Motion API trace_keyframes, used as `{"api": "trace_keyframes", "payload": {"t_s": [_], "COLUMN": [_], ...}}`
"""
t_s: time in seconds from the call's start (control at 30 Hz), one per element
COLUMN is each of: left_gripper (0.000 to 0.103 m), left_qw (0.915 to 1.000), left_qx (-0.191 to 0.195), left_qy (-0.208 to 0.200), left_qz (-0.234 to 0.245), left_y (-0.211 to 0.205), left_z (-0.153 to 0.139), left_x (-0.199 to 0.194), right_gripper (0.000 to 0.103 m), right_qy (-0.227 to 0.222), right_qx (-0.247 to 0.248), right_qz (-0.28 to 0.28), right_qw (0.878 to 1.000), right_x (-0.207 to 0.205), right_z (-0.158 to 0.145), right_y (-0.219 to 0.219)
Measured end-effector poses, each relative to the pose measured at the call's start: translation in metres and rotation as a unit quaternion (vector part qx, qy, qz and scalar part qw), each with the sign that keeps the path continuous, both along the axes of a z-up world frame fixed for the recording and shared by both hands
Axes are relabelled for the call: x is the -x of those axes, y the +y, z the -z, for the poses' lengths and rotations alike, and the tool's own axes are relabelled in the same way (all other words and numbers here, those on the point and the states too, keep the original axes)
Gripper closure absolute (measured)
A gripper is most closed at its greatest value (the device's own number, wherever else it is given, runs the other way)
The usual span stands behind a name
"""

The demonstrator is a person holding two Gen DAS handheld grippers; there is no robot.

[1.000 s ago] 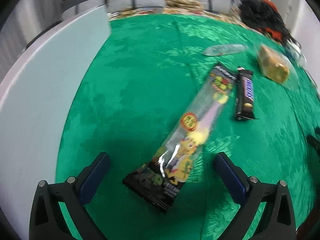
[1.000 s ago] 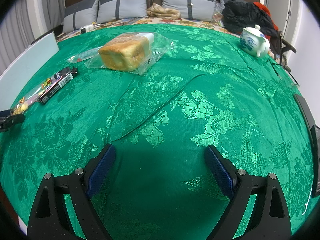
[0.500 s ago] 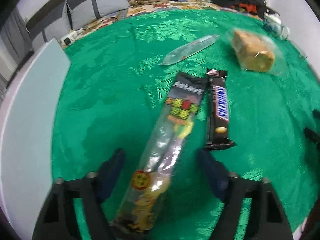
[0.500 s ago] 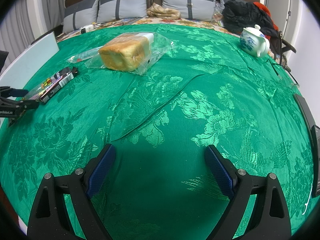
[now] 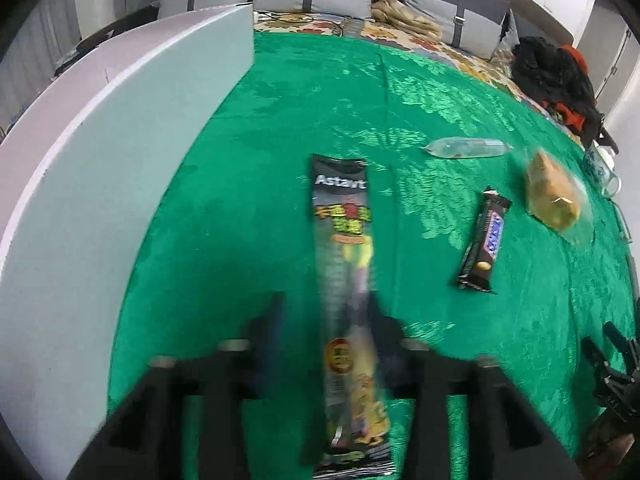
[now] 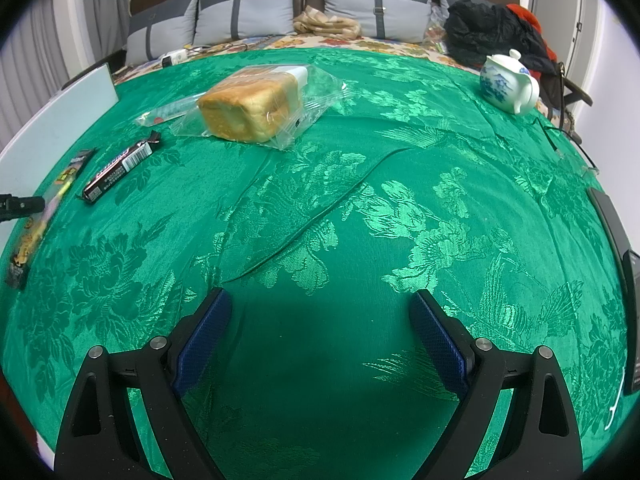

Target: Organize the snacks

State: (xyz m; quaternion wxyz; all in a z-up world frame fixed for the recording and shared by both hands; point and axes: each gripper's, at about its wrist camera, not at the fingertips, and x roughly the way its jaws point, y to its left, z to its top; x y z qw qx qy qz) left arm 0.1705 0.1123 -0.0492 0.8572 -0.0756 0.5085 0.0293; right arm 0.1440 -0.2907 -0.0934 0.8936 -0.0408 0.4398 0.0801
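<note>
Since a second ago my left tongs (image 5: 326, 344) have closed around the near end of the long candy packet (image 5: 346, 280), lifting it off the green worktop (image 5: 280, 140). Light, floppy, slippery film: mid-length grips better. Right tongs (image 6: 320, 328) gape empty.

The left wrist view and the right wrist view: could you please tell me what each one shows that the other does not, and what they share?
Only the left wrist view shows the left gripper closed on the long snack pack, with its "Astaw" lettering readable.

Only the right wrist view shows the right gripper, open over bare cloth, the whole teapot and a dark device at the right edge.

Both show the green tablecloth, Snickers bar, bagged bread loaf, clear wrapper, white board and grey cushions.
</note>
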Motion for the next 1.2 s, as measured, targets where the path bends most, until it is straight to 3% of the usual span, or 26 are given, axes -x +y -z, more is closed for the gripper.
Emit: {"api": "trace_keyframes", "payload": {"t_s": [0.03, 0.07, 0.23, 0.3, 0.53, 0.77, 1.2], "left_gripper": [0.030, 0.027, 0.027, 0.021, 0.007, 0.000, 0.000], "left_qw": [1.0000, 0.9999, 0.9989, 0.9975, 0.9984, 0.9985, 0.9982], "left_qx": [-0.008, -0.011, -0.029, -0.055, -0.051, -0.051, -0.050], "left_qy": [-0.005, -0.009, 0.016, 0.006, -0.004, -0.006, -0.013], "left_qz": [-0.001, 0.000, 0.034, 0.043, 0.025, 0.020, 0.031], "left_y": [0.000, -0.001, -0.016, -0.023, -0.011, -0.003, 0.000], "left_z": [0.000, 0.000, 0.018, 0.019, 0.024, 0.027, 0.027], "left_x": [0.001, 0.001, -0.008, -0.008, -0.002, -0.003, 0.000], "right_gripper": [0.009, 0.009, 0.009, 0.009, 0.009, 0.009, 0.009], "right_qy": [0.000, 0.000, 0.000, 0.000, 0.000, 0.000, 0.000], "right_qx": [0.000, 0.000, 0.000, 0.000, 0.000, 0.000, 0.000], "right_qz": [0.000, 0.000, 0.000, 0.000, 0.000, 0.000, 0.000], "right_qw": [1.000, 1.000, 1.000, 1.000, 1.000, 1.000, 1.000], "right_x": [0.000, 0.000, 0.000, 0.000, 0.000, 0.000, 0.000], "right_z": [0.000, 0.000, 0.000, 0.000, 0.000, 0.000, 0.000], "right_y": [0.000, 0.000, 0.000, 0.000, 0.000, 0.000, -0.001]}}
